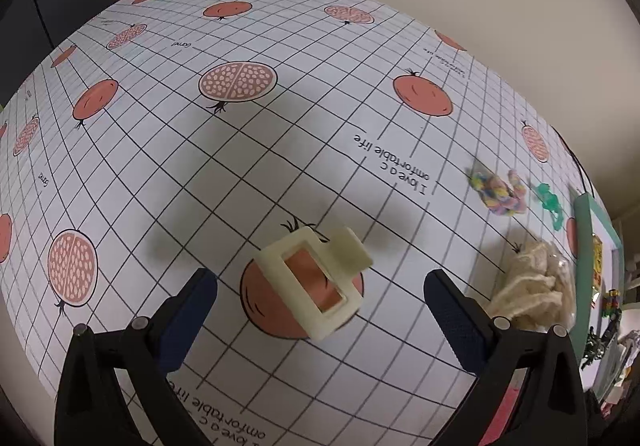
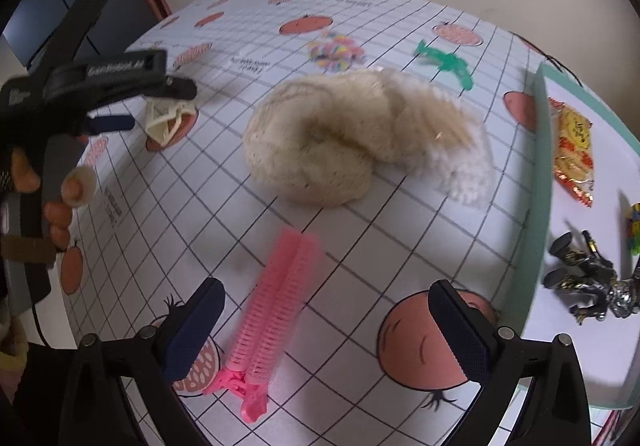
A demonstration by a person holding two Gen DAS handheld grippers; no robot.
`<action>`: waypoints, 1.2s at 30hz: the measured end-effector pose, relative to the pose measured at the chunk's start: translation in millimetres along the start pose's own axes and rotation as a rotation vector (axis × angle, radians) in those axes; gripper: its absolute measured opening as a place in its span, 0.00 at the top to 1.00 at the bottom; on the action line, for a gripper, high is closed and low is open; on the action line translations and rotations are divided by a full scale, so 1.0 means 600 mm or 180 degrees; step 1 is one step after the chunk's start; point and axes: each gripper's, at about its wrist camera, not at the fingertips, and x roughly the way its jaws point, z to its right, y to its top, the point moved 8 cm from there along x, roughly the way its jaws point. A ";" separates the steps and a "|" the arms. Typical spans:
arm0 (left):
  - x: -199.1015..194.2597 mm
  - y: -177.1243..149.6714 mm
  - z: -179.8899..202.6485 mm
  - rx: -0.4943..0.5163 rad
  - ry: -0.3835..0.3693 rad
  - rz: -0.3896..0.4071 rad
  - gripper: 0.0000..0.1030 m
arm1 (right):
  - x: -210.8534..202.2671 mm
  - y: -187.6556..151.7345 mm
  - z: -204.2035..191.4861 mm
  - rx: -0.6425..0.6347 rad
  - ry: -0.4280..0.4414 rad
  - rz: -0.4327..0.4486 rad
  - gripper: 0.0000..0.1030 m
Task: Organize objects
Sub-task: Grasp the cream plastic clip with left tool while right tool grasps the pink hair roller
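Both tools spread: left tool (image 1: 320, 322) over cream clip (image 1: 316, 280), right tool (image 2: 324, 330) over pink clip (image 2: 266, 322); tray (image 2: 536, 205) part filled, most items left.

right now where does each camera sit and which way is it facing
Left wrist: rides the left gripper, looking down over open fingers at the cream hair claw on the tablecloth.
Right wrist: rides the right gripper, open over the pink clip; the person's hand shows.
Shared: cream claw, fluffy scrunchie, green clip, tray.

Black tongs (image 1: 320, 310) frames, navy textured pads (image 1: 454, 322), silver screws (image 1: 502, 322), white lettering on housing (image 2: 116, 66)
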 end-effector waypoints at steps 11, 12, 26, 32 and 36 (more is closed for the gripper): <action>0.027 -0.003 -0.005 -0.0049 0.0078 -0.0082 0.01 | 0.017 -0.015 -0.029 -0.0276 -0.0130 -0.0088 0.00; 0.027 -0.002 -0.004 -0.0037 0.0090 -0.0076 0.01 | 0.018 -0.016 -0.029 -0.0289 -0.0141 -0.0088 0.00; 0.024 0.002 -0.013 -0.0049 0.0184 -0.0031 0.22 | 0.018 -0.019 -0.029 -0.0424 -0.0289 -0.0061 0.10; 0.022 0.004 -0.019 -0.0090 0.0201 -0.0003 0.33 | 0.008 -0.013 -0.025 -0.0436 -0.0269 -0.0032 0.29; 0.022 0.006 -0.022 -0.0103 0.0226 0.0010 0.42 | 0.005 -0.008 -0.021 -0.0445 -0.0265 -0.0008 0.44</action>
